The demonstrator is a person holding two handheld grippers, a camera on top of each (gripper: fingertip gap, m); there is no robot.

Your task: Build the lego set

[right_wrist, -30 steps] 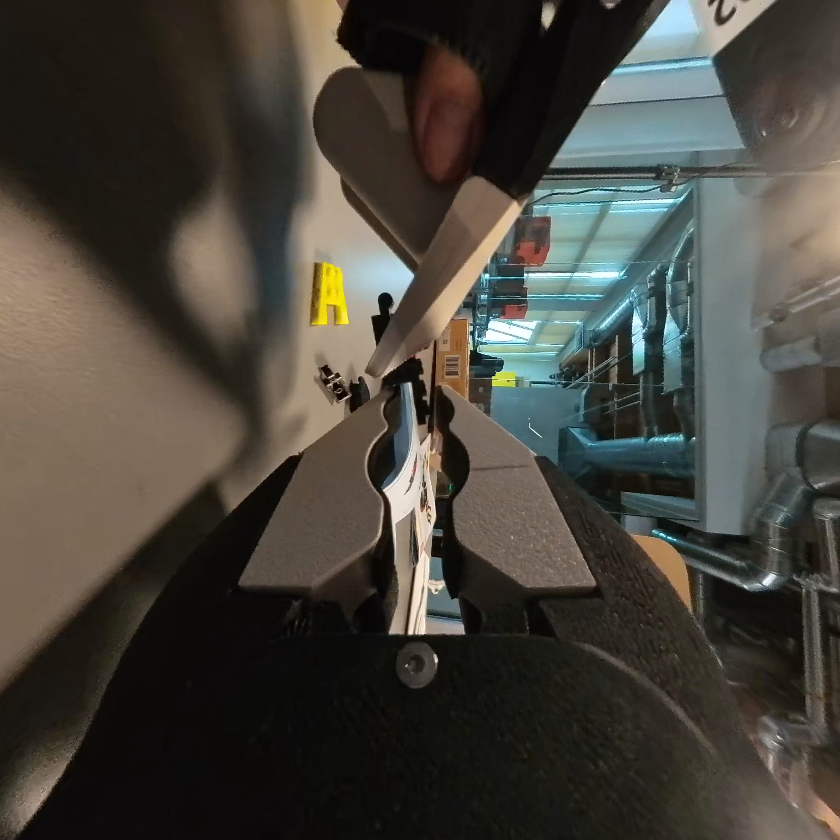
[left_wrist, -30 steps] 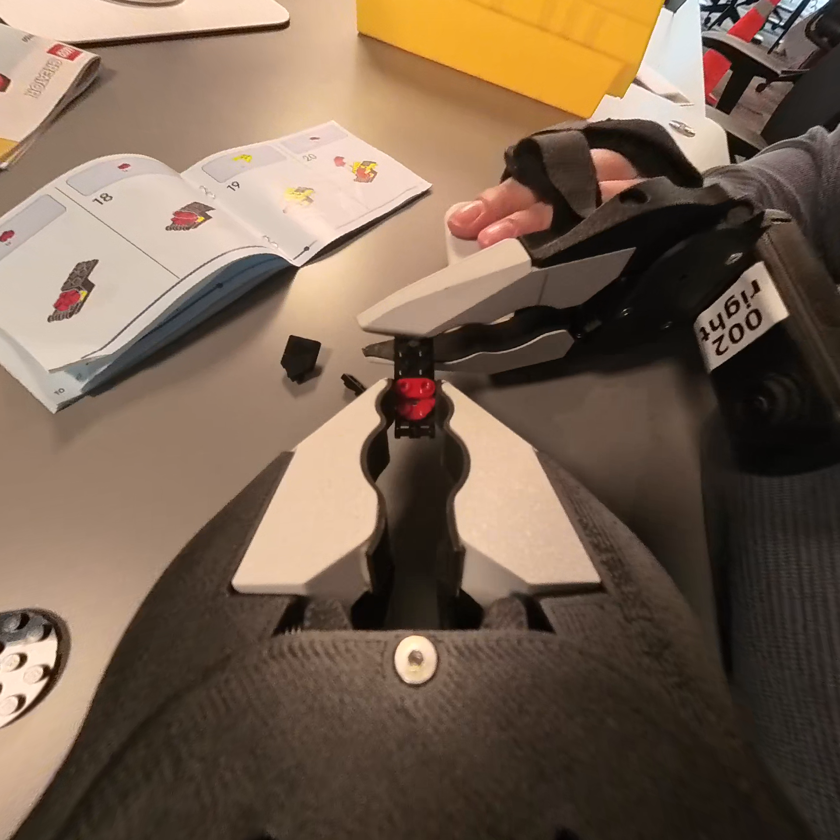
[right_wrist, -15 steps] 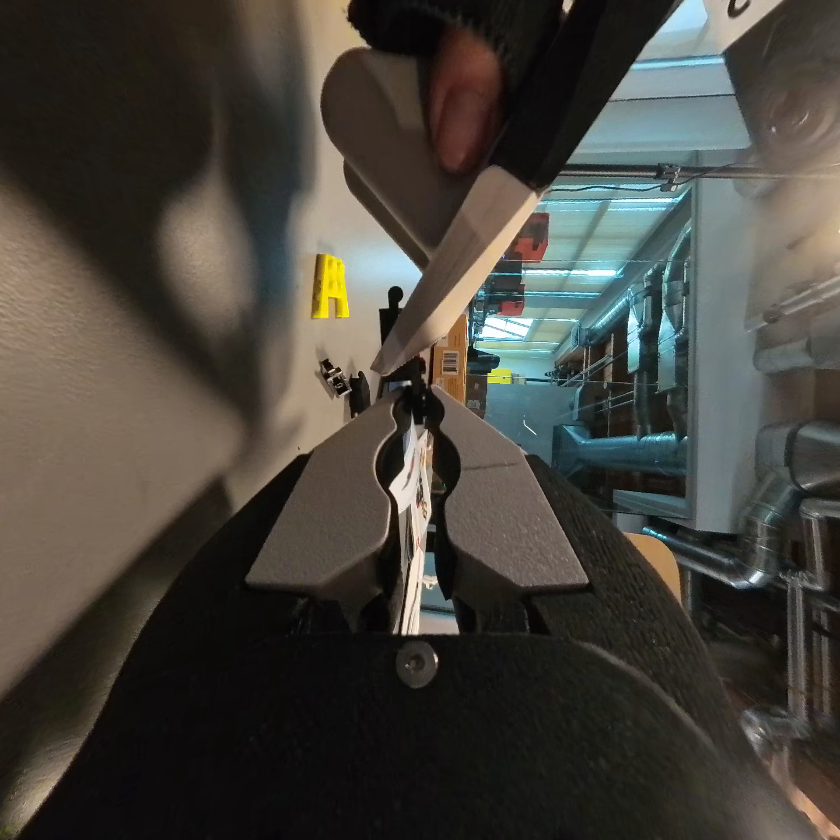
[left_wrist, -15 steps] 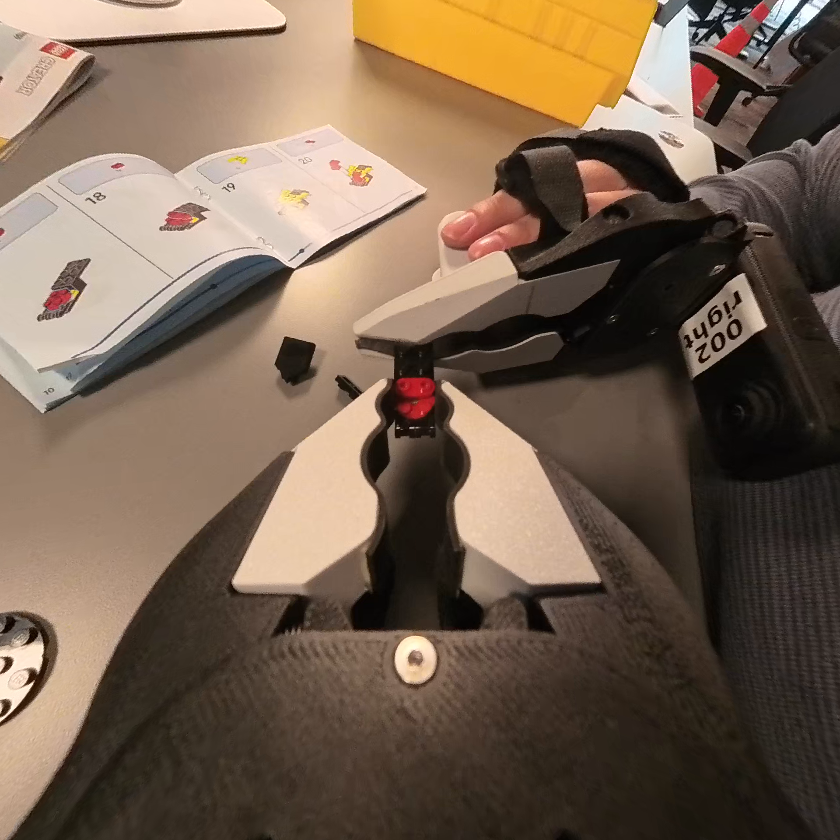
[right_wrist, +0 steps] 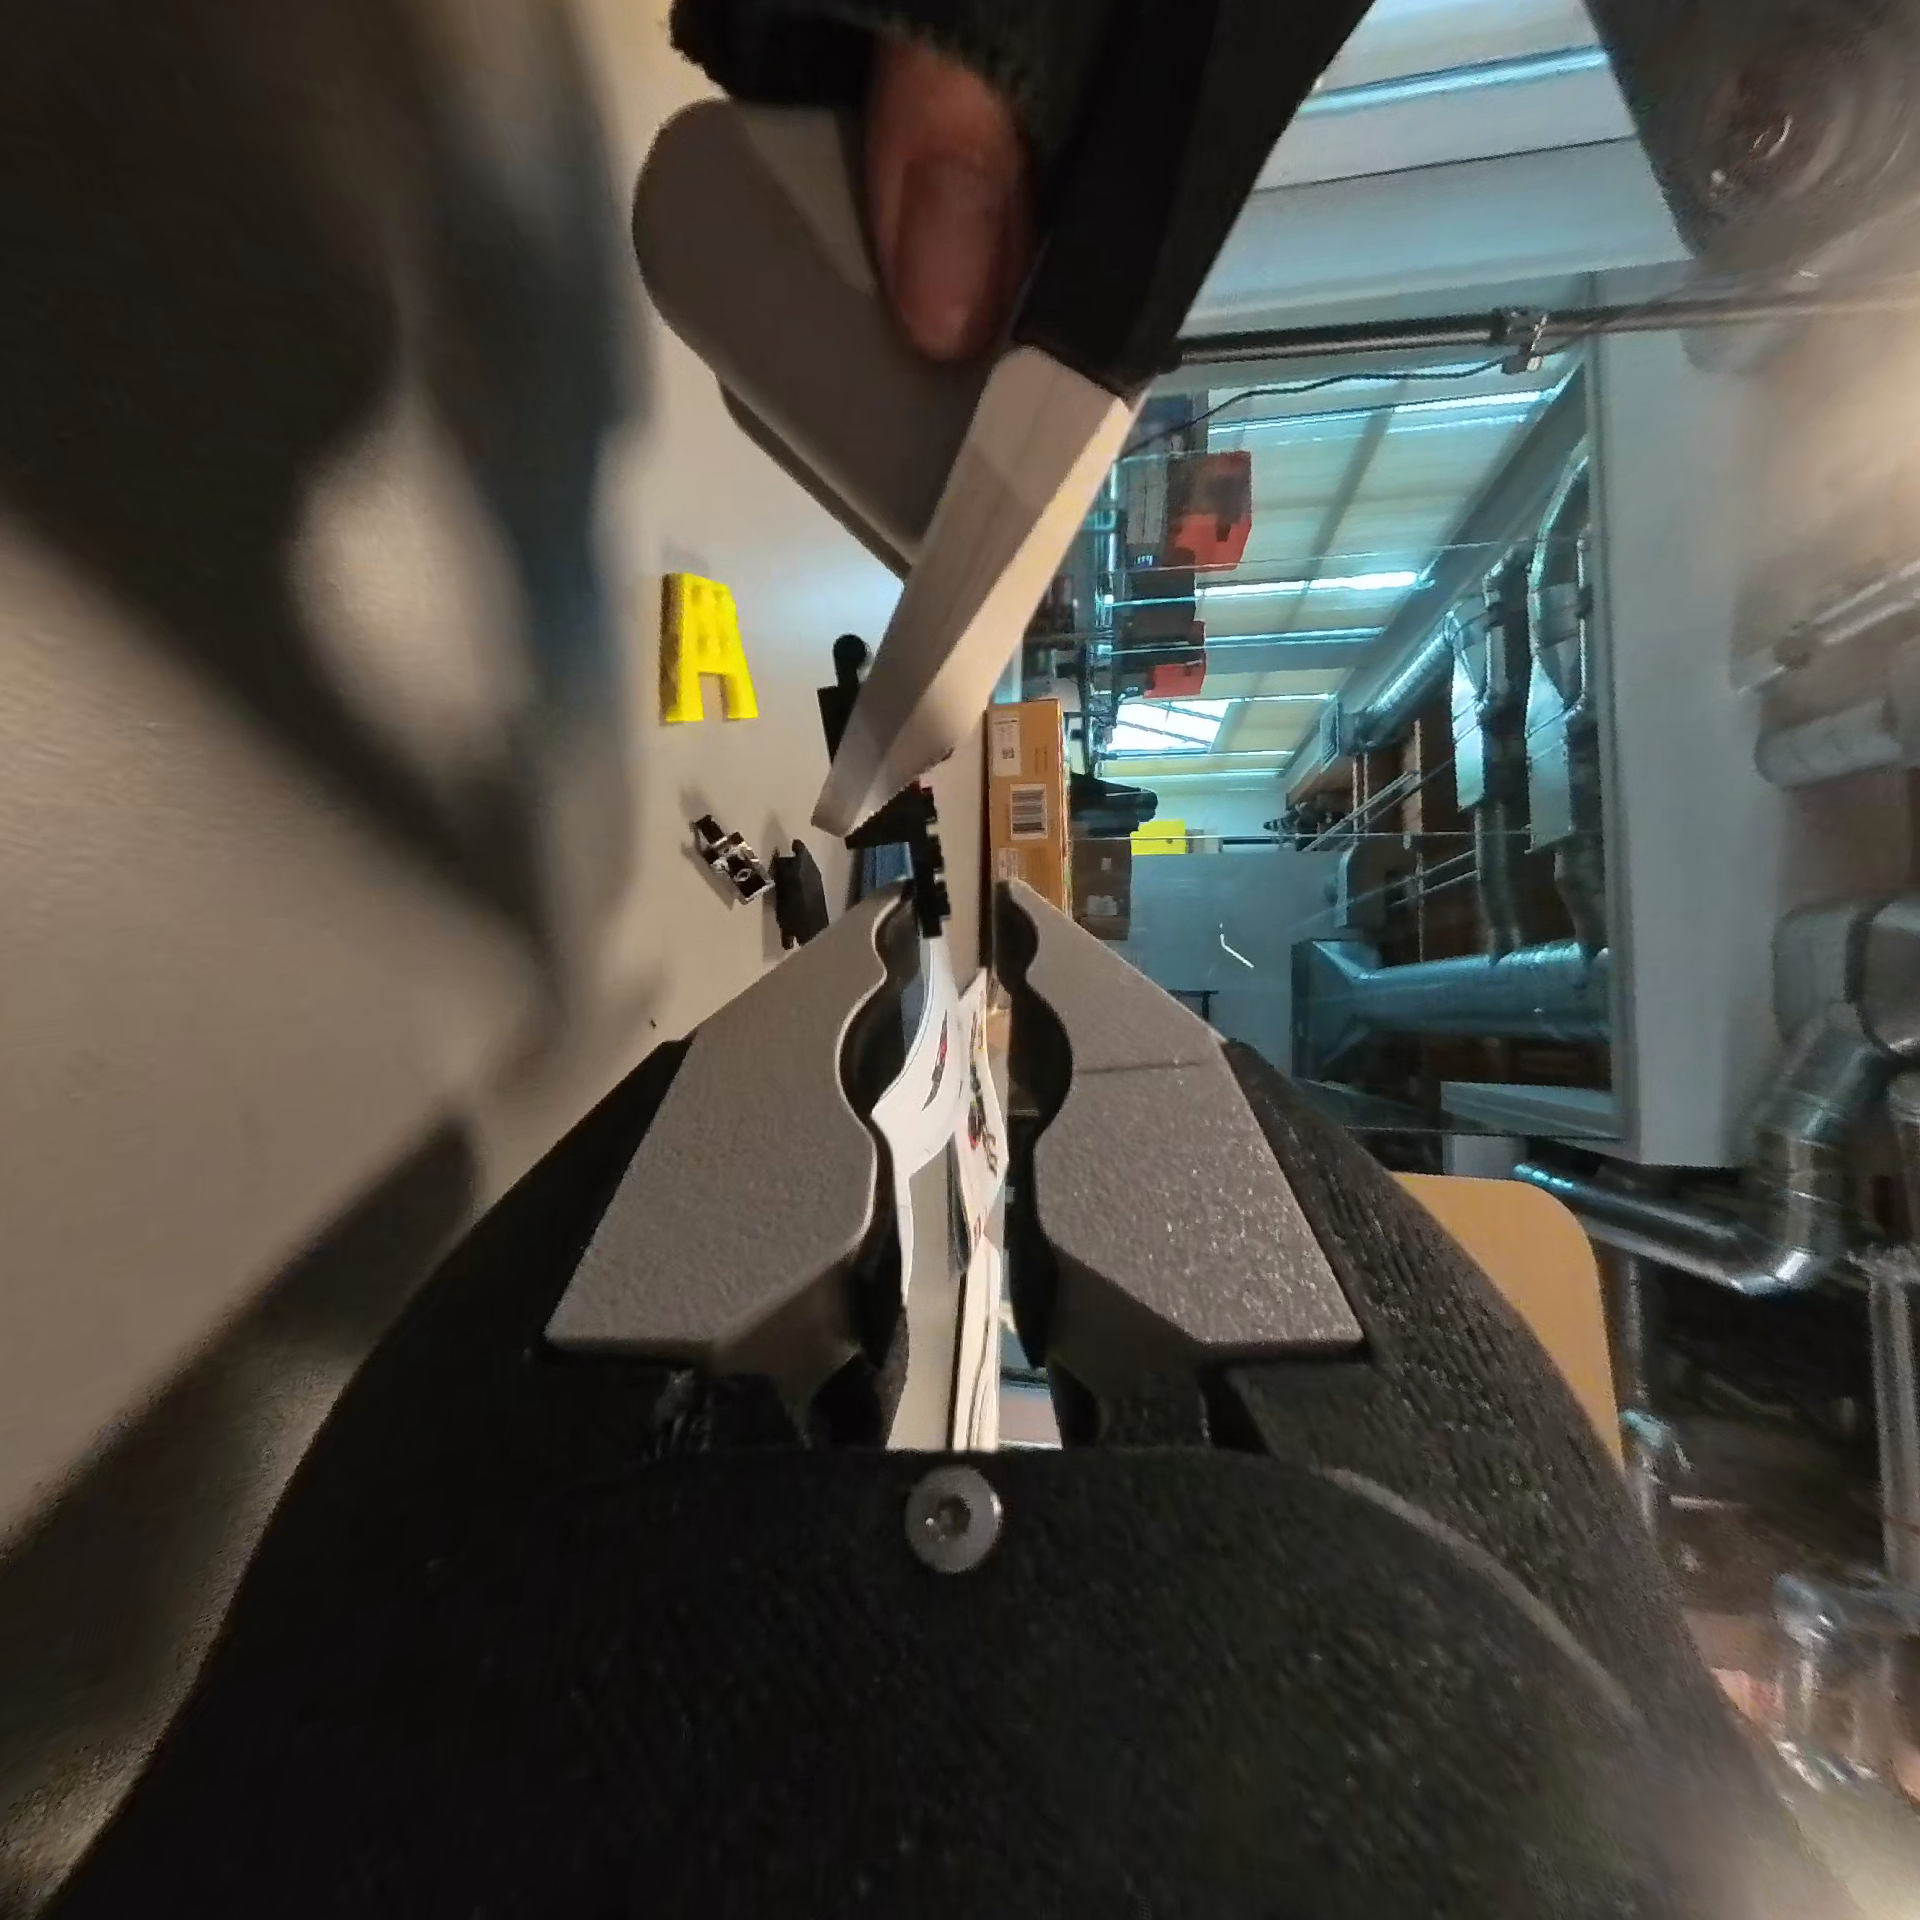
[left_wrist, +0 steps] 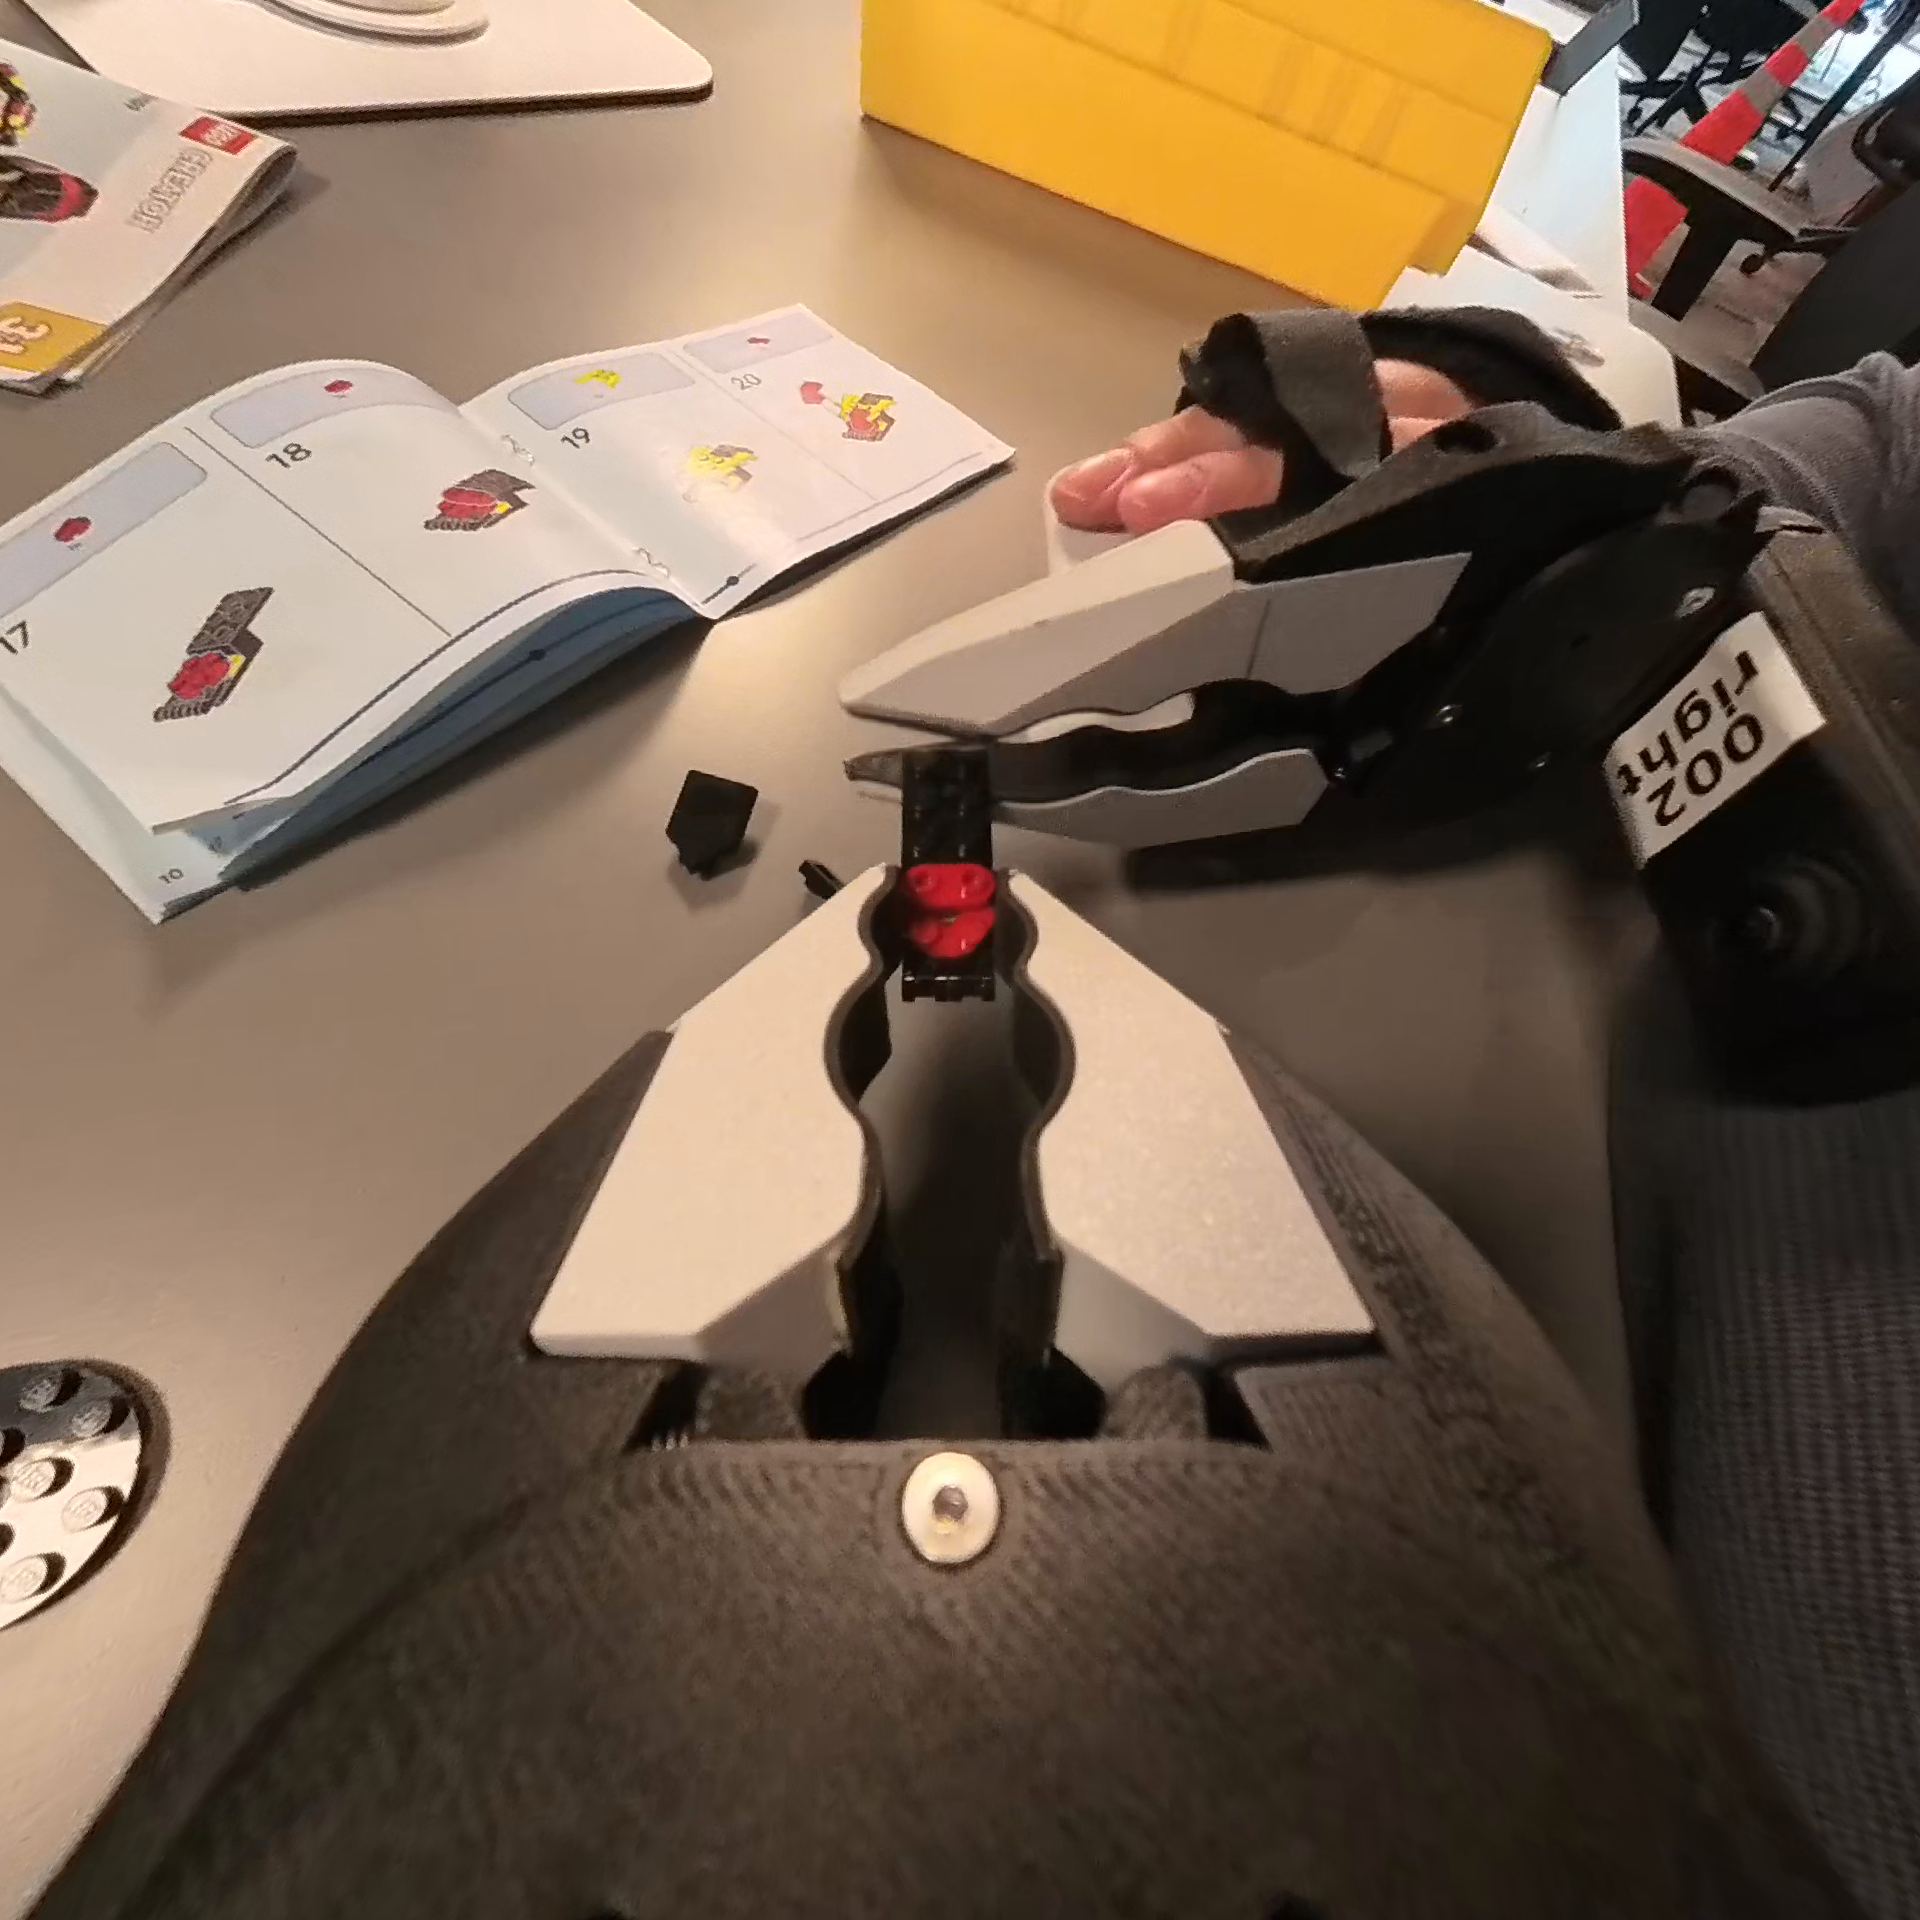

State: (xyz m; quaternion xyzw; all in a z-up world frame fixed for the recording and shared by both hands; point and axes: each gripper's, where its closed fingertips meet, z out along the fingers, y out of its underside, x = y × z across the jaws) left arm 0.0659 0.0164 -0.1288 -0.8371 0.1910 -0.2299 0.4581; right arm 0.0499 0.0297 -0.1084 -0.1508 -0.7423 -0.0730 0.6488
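1. Broadly, the dark bench (left_wrist: pixel 312 1039) carries an open instruction booklet (left_wrist: pixel 468 540) at the far left, a yellow box (left_wrist: pixel 1195 135) at the back, a round studded plate (left_wrist: pixel 52 1496) at the near left edge, and loose parts: a small black piece (left_wrist: pixel 712 826) just beside the work, plus a yellow wedge plate (right_wrist: pixel 707 649) farther off in the right wrist view.

2. The left gripper (left_wrist: pixel 943 894) has its jaws closed on the black-and-red lego assembly (left_wrist: pixel 943 904), pinching it at the tips and holding it above the bench.

3. The assembly's long axis runs straight ahead along the left jaws; its black plate end sticks out beyond the tips, the red pieces sit between them.

4. The right gripper (left_wrist: pixel 883 732) comes in from the right, crosswise to that axis, lying on its side. Its jaws stand slightly apart around the protruding black end, one above and one below; in the right wrist view a gap shows beside the studded edge, so I judge them open, not clamping.

5. The next move probably turns on this: the free end lies directly between the right jaws, so closing them would pinch or press the plate across its thickness while the left hand braces.
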